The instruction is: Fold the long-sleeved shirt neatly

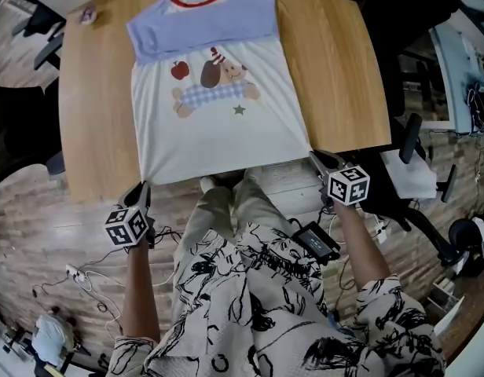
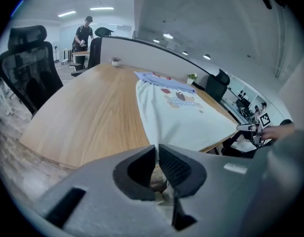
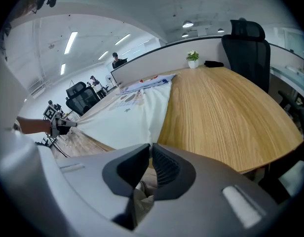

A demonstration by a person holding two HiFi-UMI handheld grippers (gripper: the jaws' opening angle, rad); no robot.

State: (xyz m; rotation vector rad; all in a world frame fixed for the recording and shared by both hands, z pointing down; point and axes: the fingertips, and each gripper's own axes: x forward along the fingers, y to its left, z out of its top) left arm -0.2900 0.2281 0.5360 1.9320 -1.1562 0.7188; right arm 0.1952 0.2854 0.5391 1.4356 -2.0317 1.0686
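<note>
Shirt [image 1: 214,132] lies flat on the wooden table [image 1: 336,69] in the upper middle of the head view, printed with an apple, a cartoon dog and a star. At its bottom corners the left gripper [image 1: 143,187] and the right gripper [image 1: 314,157] each have their jaws pinched on the hem.

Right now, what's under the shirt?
The table lies under the shirt, whose near corners are pinched at the edge by the left gripper and right gripper. Anything beneath the cloth is covered.
</note>
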